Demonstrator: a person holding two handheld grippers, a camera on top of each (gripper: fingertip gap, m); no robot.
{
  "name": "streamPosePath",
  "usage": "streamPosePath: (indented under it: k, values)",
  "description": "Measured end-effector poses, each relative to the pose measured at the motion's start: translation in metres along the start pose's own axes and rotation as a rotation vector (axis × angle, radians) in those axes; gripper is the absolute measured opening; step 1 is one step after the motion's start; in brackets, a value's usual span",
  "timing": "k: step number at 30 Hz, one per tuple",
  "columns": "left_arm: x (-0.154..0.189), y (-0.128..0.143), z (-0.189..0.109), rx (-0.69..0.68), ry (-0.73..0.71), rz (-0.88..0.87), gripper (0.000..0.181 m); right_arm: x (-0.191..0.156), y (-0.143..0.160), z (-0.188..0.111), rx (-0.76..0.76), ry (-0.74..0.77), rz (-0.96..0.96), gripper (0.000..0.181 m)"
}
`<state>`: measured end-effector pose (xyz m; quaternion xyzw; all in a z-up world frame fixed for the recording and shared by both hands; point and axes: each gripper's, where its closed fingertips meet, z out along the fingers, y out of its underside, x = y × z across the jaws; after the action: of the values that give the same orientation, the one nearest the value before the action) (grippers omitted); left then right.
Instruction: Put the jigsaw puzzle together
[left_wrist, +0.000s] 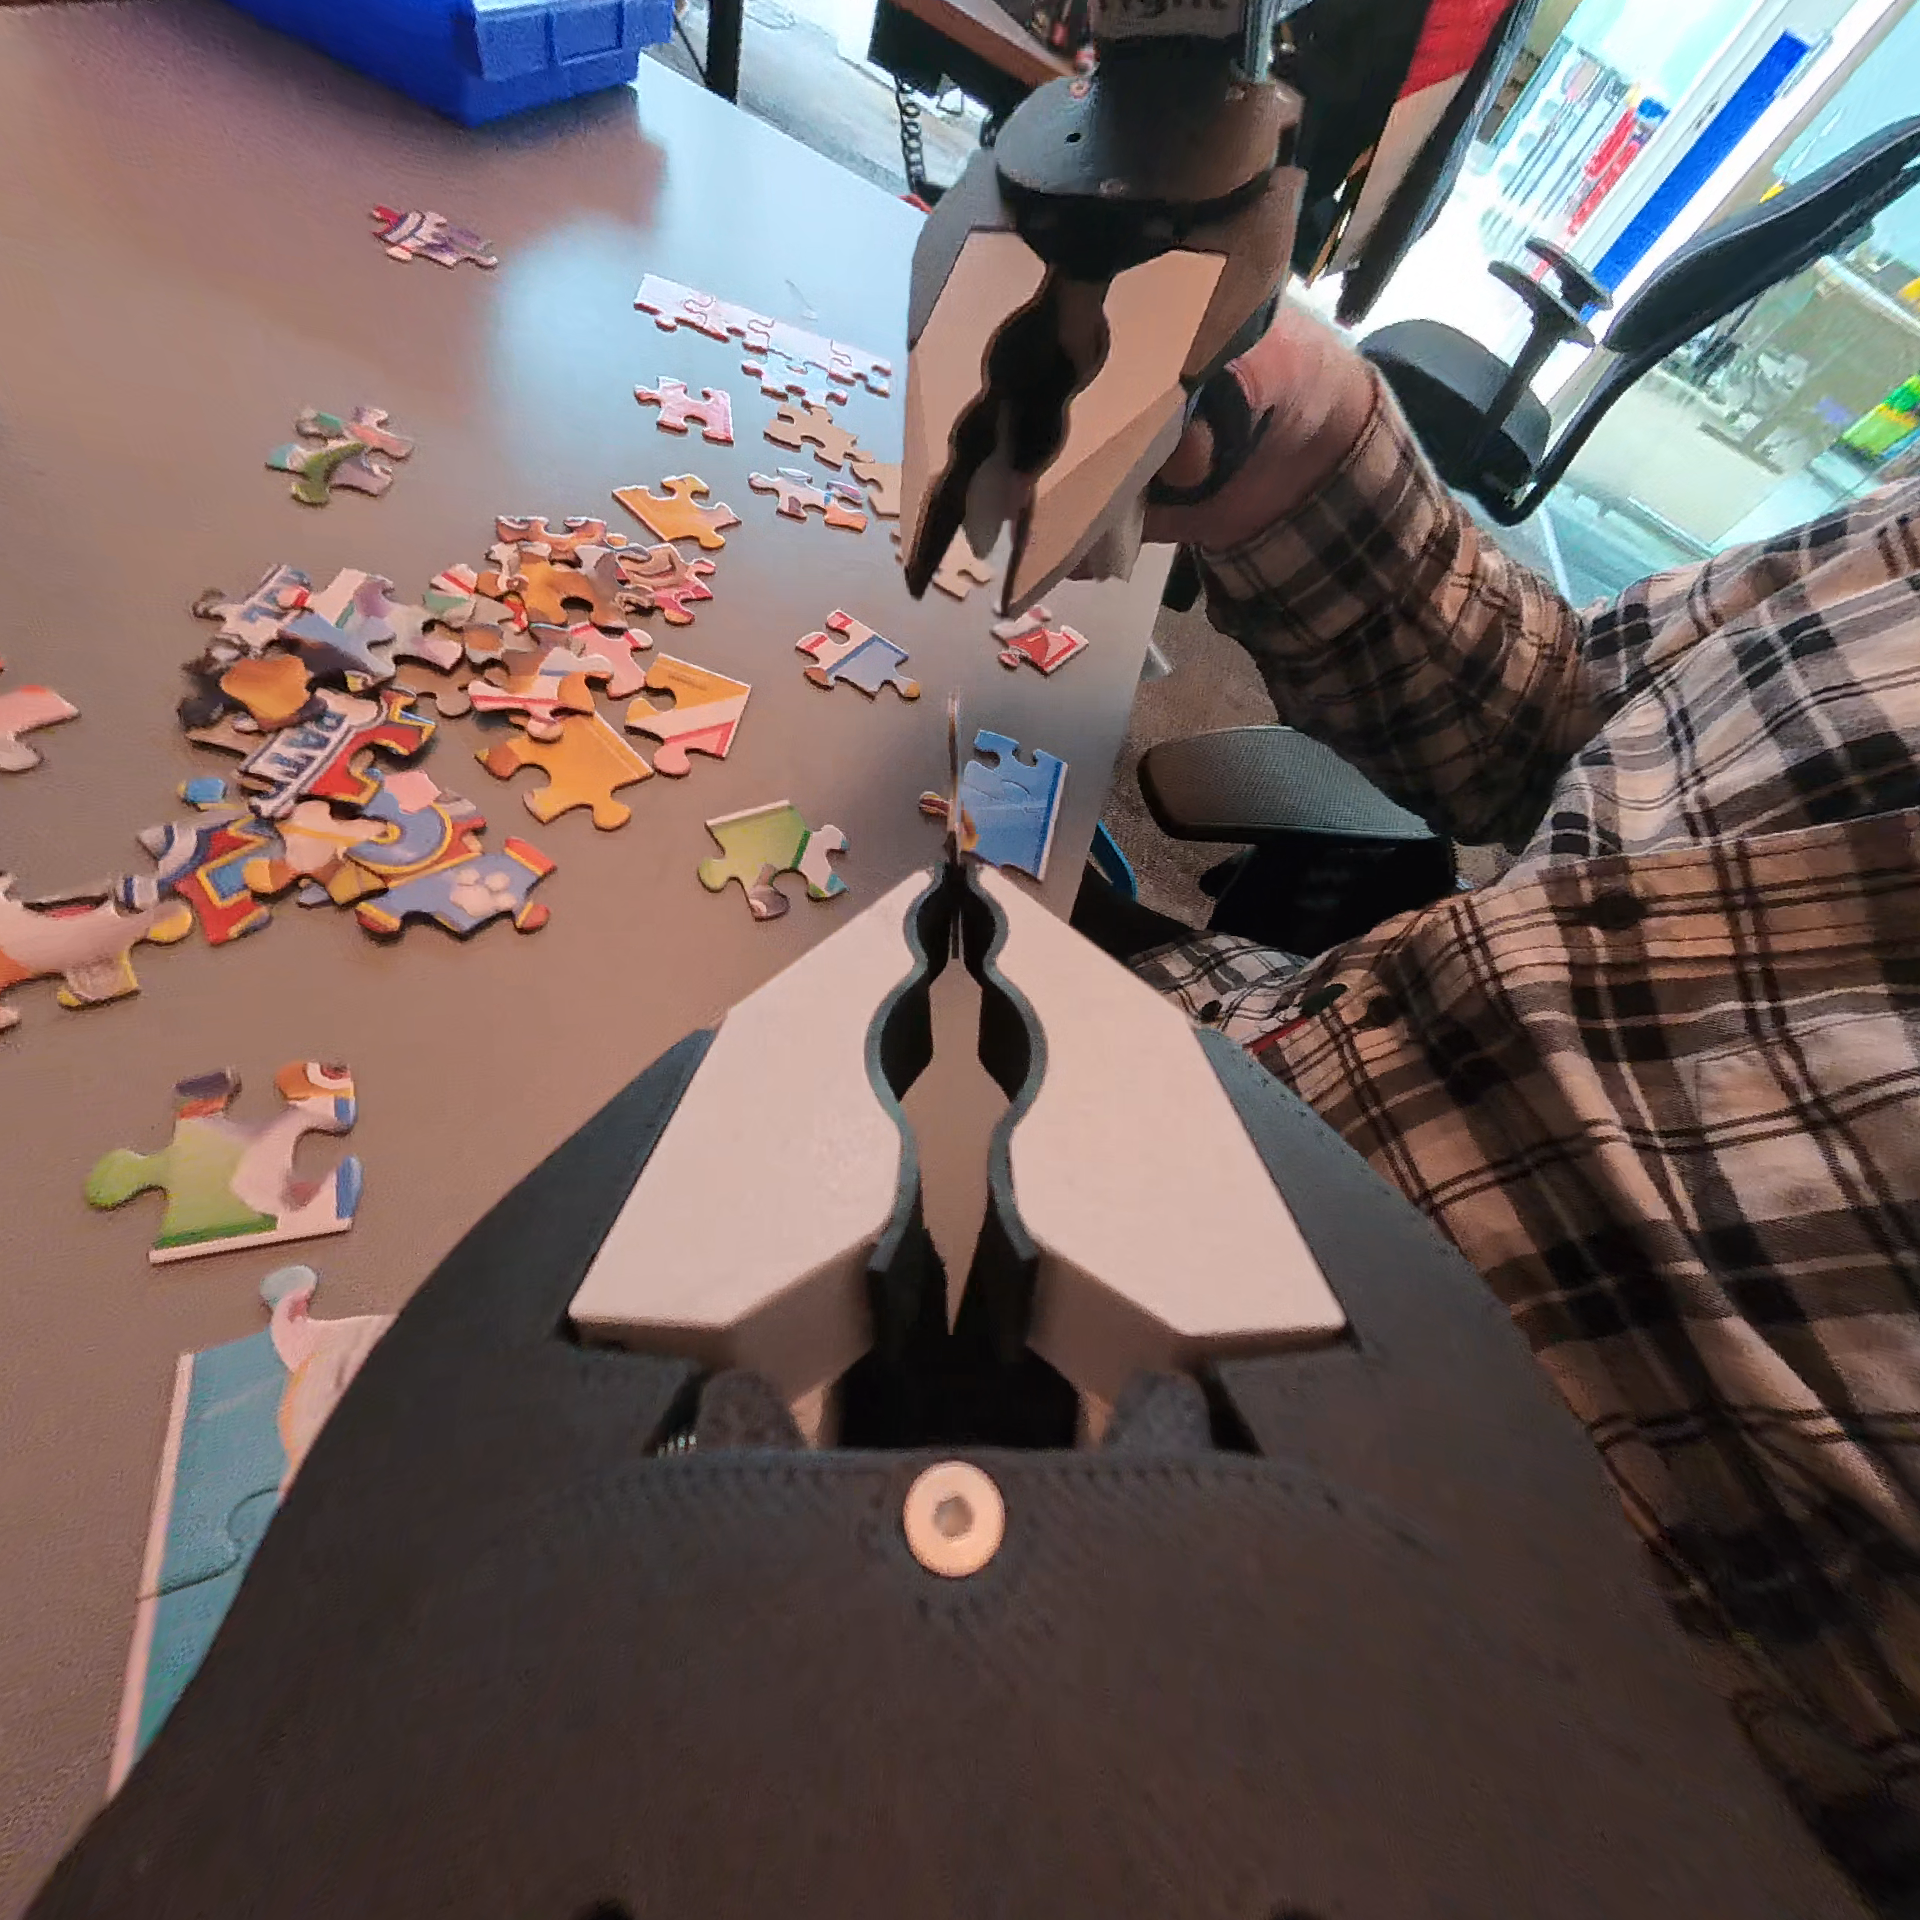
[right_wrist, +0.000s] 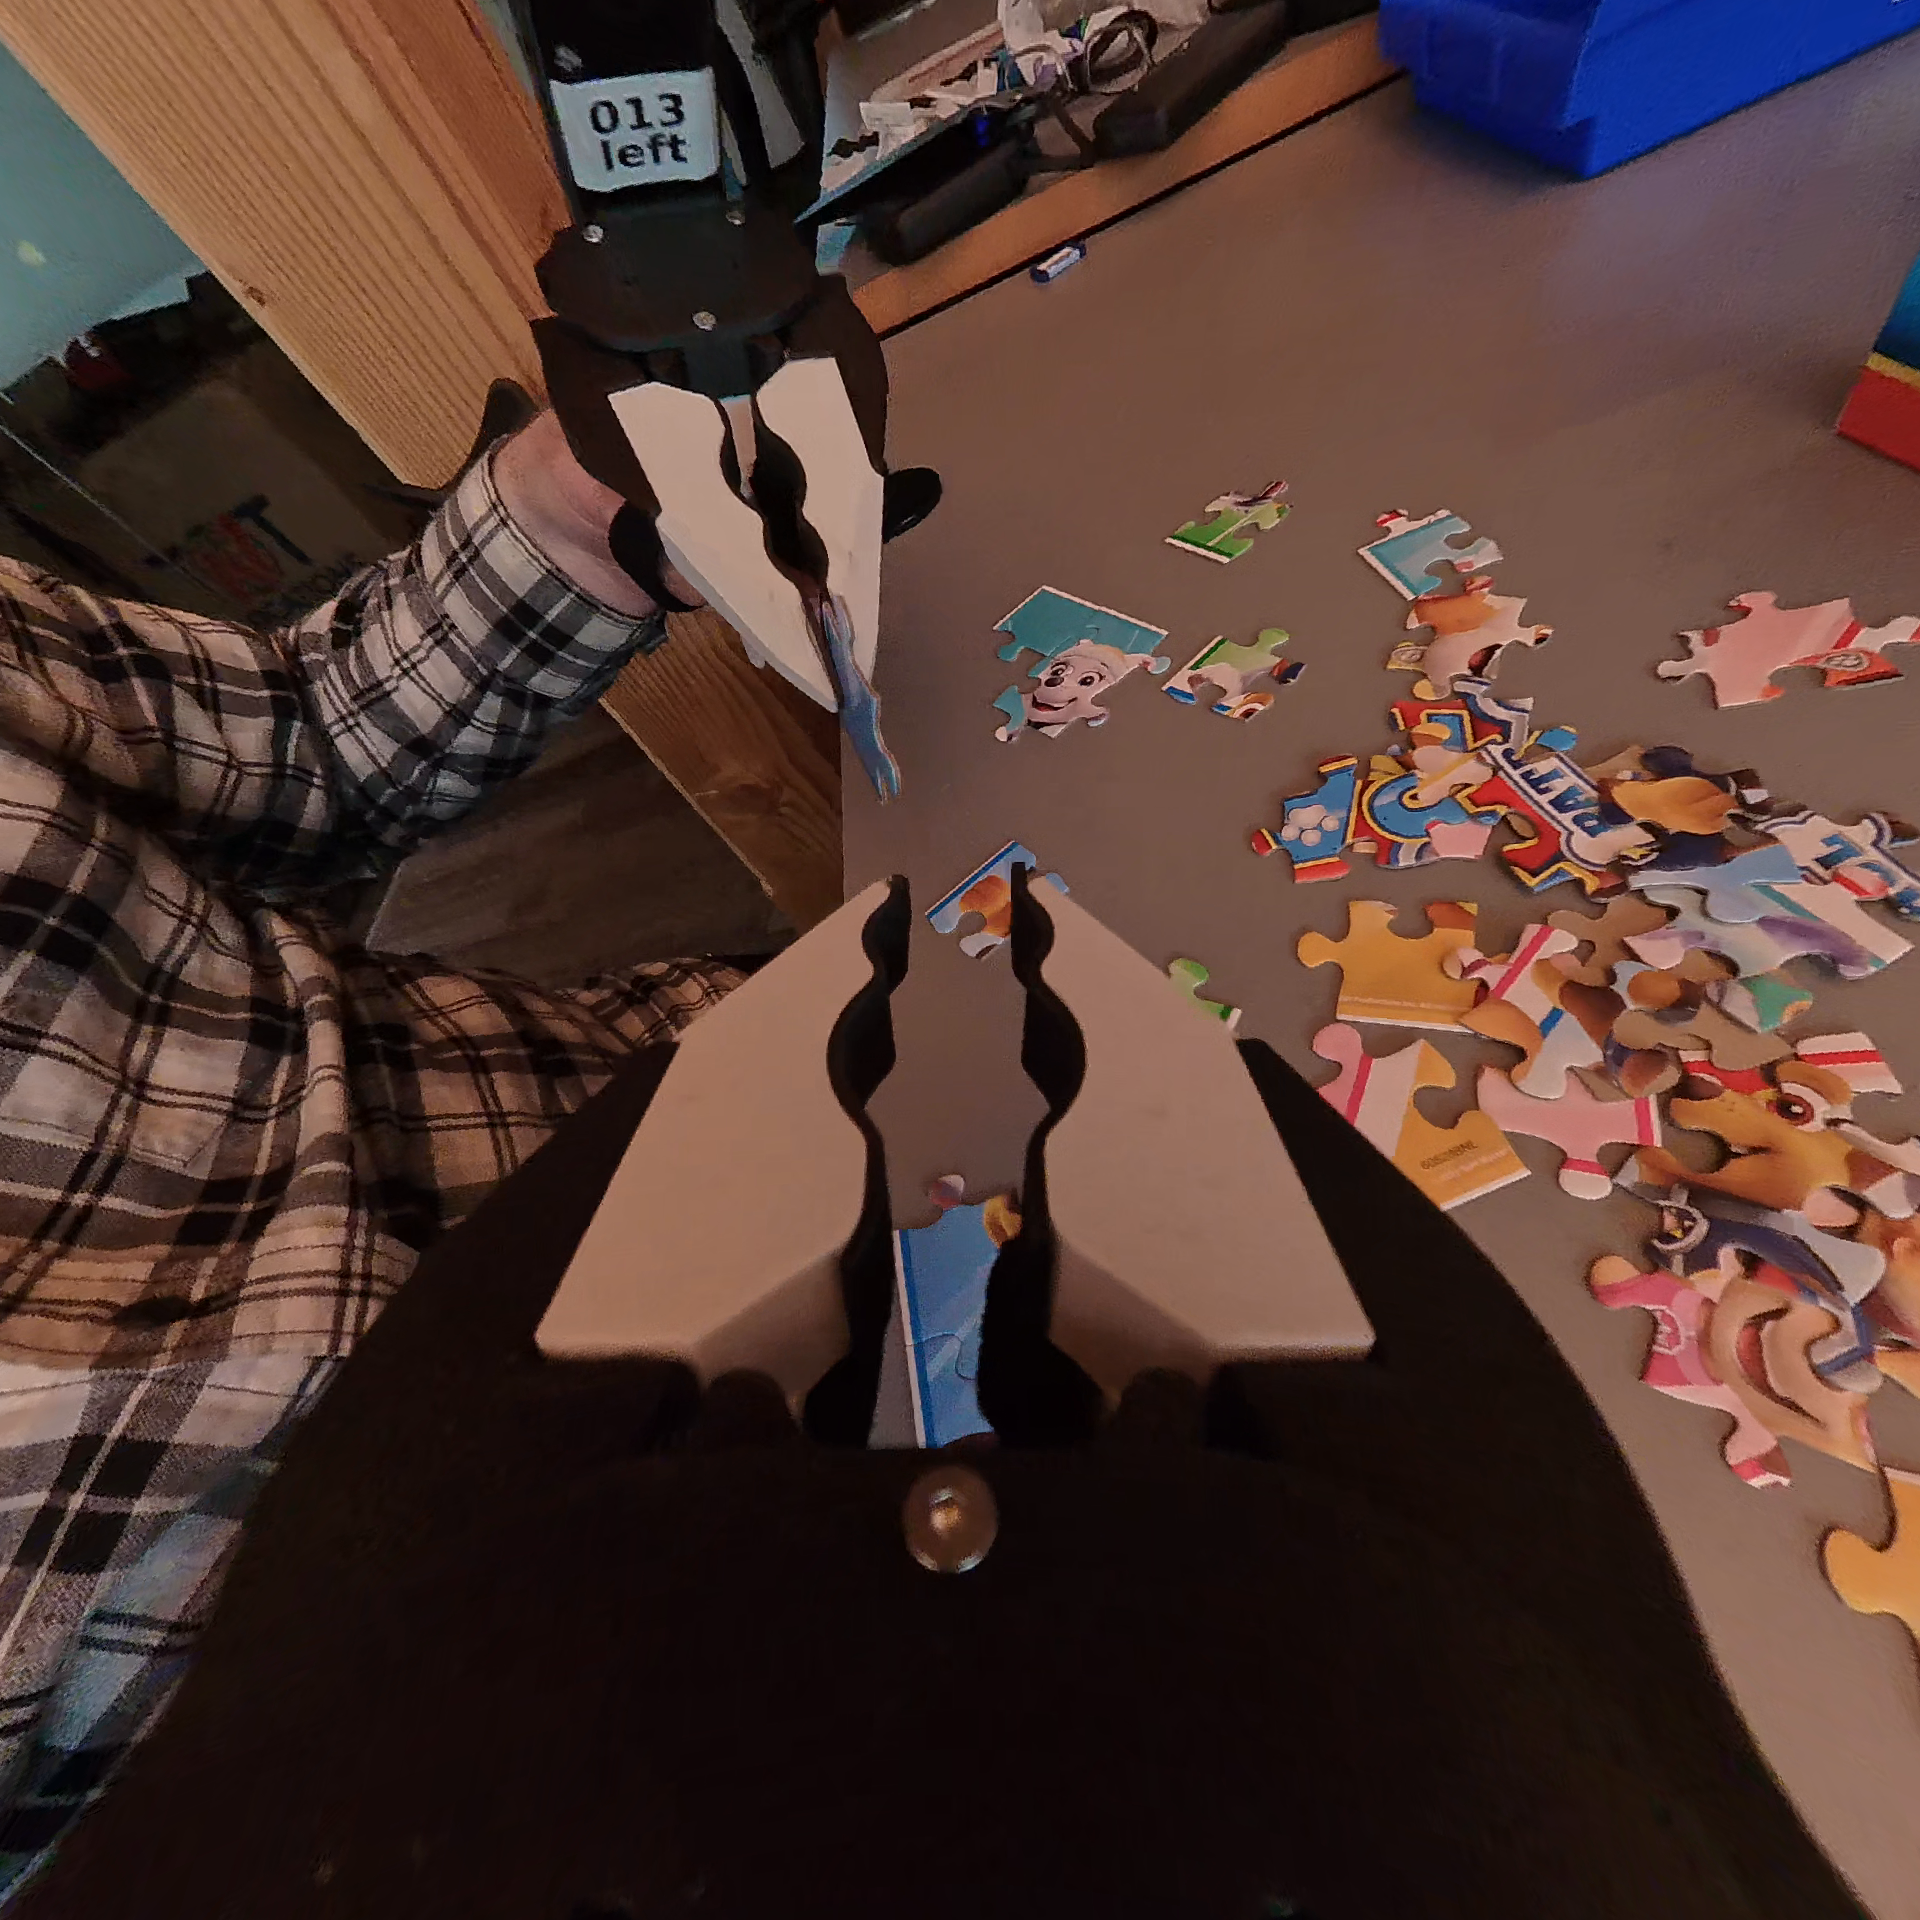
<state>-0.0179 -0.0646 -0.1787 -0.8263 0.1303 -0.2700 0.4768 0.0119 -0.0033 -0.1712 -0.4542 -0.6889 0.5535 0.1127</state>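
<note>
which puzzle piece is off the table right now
The blue piece pinched edge-on in the left tool, held up in the air. All the other pieces lie flat on the grey table.

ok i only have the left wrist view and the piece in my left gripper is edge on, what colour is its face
observer: mostly blue. The right wrist view shows the held piece side on, sticking out of the left gripper.
operator: is the right gripper holding anything
observer: no, the right gripper is open and empty, above a blue-edged section on the table.
operator: whats on the piece my gripper body hides
observer: the teal piece shows a pup's face.
</note>
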Motion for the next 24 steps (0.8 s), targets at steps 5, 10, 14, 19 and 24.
streamPosePath:
  k: [5, 10, 14, 19, 24]
  values:
    - [0.009, 0.002, 0.025, -0.111, 0.048, 0.087, 0.000, -0.015, 0.005, 0.003, -0.057, 0.063, -0.103, 0.019]
    - [0.016, -0.007, 0.052, -0.238, 0.055, 0.235, 0.001, -0.011, 0.019, 0.006, -0.210, 0.175, -0.201, 0.016]
    - [0.014, -0.016, 0.063, -0.260, 0.055, 0.283, 0.001, -0.012, 0.024, -0.001, -0.214, 0.165, -0.183, 0.002]
    - [0.020, -0.026, 0.075, -0.199, 0.088, 0.267, 0.003, -0.016, 0.027, -0.019, -0.176, 0.136, -0.138, 0.000]
    - [0.013, -0.029, 0.072, -0.155, 0.046, 0.259, 0.008, -0.012, 0.031, -0.045, -0.167, 0.156, -0.099, 0.000]
